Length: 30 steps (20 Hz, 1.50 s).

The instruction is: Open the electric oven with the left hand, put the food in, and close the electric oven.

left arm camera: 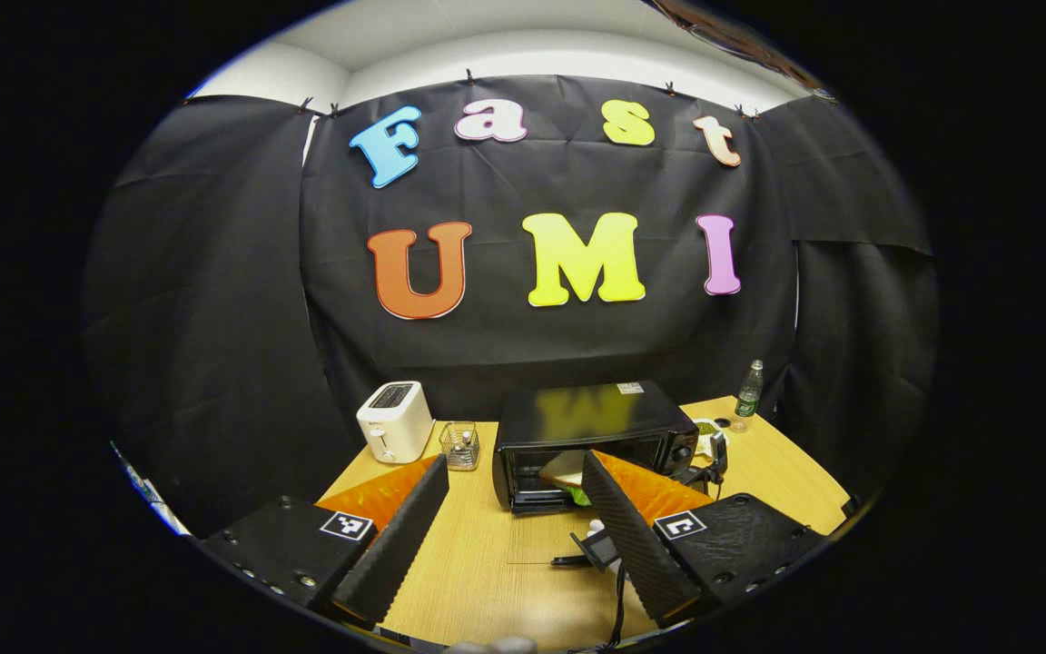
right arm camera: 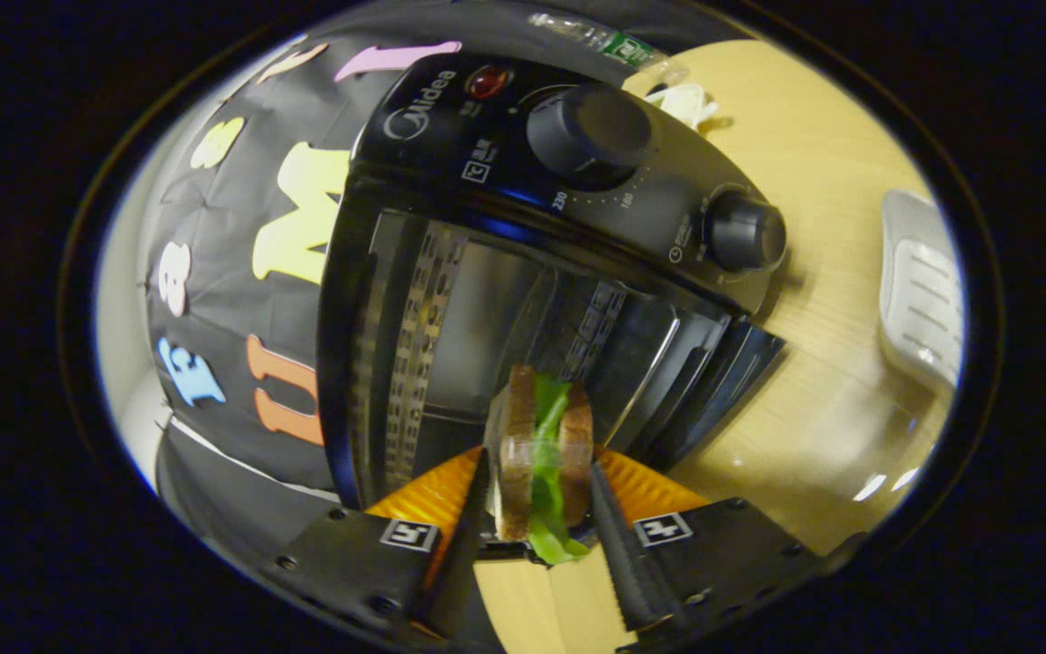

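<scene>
While gripped in the right tool, sandwich poised at electric oven mouth.
Cavity straight ahead along the fingers, door down; left tool spread wide, empty, well back over tabletop.

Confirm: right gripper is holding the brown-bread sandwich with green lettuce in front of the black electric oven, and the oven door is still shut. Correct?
Not quite. The black electric oven is open, not shut: the right gripper view looks straight into its shiny metal cavity. The rest stands: the right gripper clamps the brown-bread sandwich with green lettuce just in front of the opening.
</scene>
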### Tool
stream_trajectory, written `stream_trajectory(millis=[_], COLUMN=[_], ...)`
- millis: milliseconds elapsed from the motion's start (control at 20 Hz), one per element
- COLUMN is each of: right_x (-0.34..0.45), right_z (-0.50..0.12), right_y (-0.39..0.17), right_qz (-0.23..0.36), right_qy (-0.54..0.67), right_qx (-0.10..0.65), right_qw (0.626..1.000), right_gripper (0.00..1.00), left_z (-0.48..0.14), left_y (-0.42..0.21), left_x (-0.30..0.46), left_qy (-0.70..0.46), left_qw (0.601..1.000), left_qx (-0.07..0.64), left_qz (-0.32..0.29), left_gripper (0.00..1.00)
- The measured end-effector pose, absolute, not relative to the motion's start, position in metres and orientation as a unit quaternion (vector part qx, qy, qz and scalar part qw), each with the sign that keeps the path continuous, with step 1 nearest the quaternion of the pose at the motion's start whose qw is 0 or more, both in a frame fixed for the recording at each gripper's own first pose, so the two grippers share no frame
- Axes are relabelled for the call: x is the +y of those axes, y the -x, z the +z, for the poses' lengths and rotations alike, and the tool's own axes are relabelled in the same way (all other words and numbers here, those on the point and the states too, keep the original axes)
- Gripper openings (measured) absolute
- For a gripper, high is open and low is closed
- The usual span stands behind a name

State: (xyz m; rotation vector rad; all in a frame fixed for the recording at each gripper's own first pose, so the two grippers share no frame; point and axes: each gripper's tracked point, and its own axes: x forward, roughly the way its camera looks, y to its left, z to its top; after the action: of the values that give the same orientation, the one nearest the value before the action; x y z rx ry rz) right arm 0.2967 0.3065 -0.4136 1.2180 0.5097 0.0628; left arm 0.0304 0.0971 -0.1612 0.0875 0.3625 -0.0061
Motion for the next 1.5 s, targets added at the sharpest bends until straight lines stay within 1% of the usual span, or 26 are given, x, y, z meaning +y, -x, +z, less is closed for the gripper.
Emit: stream_trajectory(millis=[100, 150, 200, 300, 400, 500, 550, 600, 650, 750, 800, 850, 1000, 1100, 1200, 1300, 1350, 1400, 1450, 1500], right_x=[0.297, 0.292, 0.289, 0.284, 0.276, 0.266, 0.265, 0.261, 0.256, 0.244, 0.237, 0.227, 0.187, 0.155, 0.122, 0.097, 0.085, 0.076, 0.067, 0.058], right_z=[-0.418, -0.415, -0.413, -0.411, -0.4, -0.394, -0.388, -0.381, -0.37, -0.343, -0.325, -0.308, -0.245, -0.201, -0.159, -0.131, -0.122, -0.112, -0.104, -0.097], right_y=[-0.294, -0.297, -0.298, -0.295, -0.294, -0.288, -0.283, -0.277, -0.269, -0.252, -0.242, -0.232, -0.206, -0.183, -0.162, -0.144, -0.134, -0.126, -0.117, -0.109], right_qz=[0.014, 0.016, 0.014, 0.012, 0.016, 0.019, 0.027, 0.031, 0.036, 0.047, 0.055, 0.059, 0.06, 0.05, 0.033, 0.021, 0.013, 0.01, 0.003, -0.002], right_qy=[-0.533, -0.524, -0.51, -0.481, -0.461, -0.4, -0.379, -0.362, -0.346, -0.308, -0.283, -0.253, -0.168, -0.12, -0.083, -0.055, -0.049, -0.042, -0.034, -0.026], right_qx=[0.242, 0.235, 0.236, 0.239, 0.225, 0.227, 0.224, 0.223, 0.22, 0.207, 0.199, 0.19, 0.15, 0.118, 0.083, 0.062, 0.056, 0.047, 0.042, 0.035], right_qw=[0.81, 0.819, 0.827, 0.843, 0.858, 0.888, 0.898, 0.904, 0.911, 0.927, 0.937, 0.947, 0.972, 0.984, 0.993, 0.996, 0.997, 0.998, 0.999, 0.999], right_gripper=[1.0, 0.91, 0.99, 0.99, 0.99, 0.99, 0.92, 0.93, 0.99, 1.0, 0.92, 1.0, 1.0, 1.0, 1.0, 1.0, 0.94, 0.94, 1.0, 1.0], left_z=[-0.16, -0.161, -0.16, -0.157, -0.158, -0.161, -0.158, -0.156, -0.154, -0.152, -0.152, -0.149, -0.145, -0.148, -0.151, -0.161, -0.168, -0.176, -0.184, -0.193], left_y=[-0.027, -0.027, -0.026, -0.023, -0.023, -0.022, -0.023, -0.022, -0.023, -0.022, -0.022, -0.022, -0.025, -0.026, -0.026, -0.027, -0.027, -0.025, -0.023, -0.022], left_x=[0.1, 0.102, 0.102, 0.104, 0.102, 0.097, 0.096, 0.097, 0.098, 0.096, 0.095, 0.095, 0.095, 0.094, 0.094, 0.09, 0.086, 0.081, 0.076, 0.072], left_qy=[-0.037, -0.037, -0.038, -0.038, -0.041, -0.041, -0.04, -0.042, -0.044, -0.045, -0.045, -0.046, -0.051, -0.052, -0.055, -0.057, -0.056, -0.057, -0.057, -0.056], left_qw=[0.983, 0.983, 0.983, 0.983, 0.984, 0.983, 0.984, 0.985, 0.985, 0.987, 0.988, 0.988, 0.99, 0.99, 0.991, 0.99, 0.99, 0.989, 0.988, 0.988], left_qx=[0.181, 0.181, 0.181, 0.179, 0.175, 0.176, 0.172, 0.169, 0.164, 0.156, 0.15, 0.144, 0.13, 0.128, 0.124, 0.127, 0.132, 0.136, 0.141, 0.146], left_qz=[-0.001, 0.001, 0.003, 0.003, 0.003, 0.0, -0.002, -0.002, 0.0, 0.0, -0.001, 0.0, 0.003, 0.005, 0.006, 0.006, 0.004, 0.001, -0.001, -0.006], left_gripper=[0.97, 0.97, 0.97, 0.97, 0.97, 0.96, 0.97, 0.97, 0.97, 0.97, 0.97, 0.97, 0.96, 0.96, 0.96, 0.97, 0.97, 0.97, 0.97, 0.97])
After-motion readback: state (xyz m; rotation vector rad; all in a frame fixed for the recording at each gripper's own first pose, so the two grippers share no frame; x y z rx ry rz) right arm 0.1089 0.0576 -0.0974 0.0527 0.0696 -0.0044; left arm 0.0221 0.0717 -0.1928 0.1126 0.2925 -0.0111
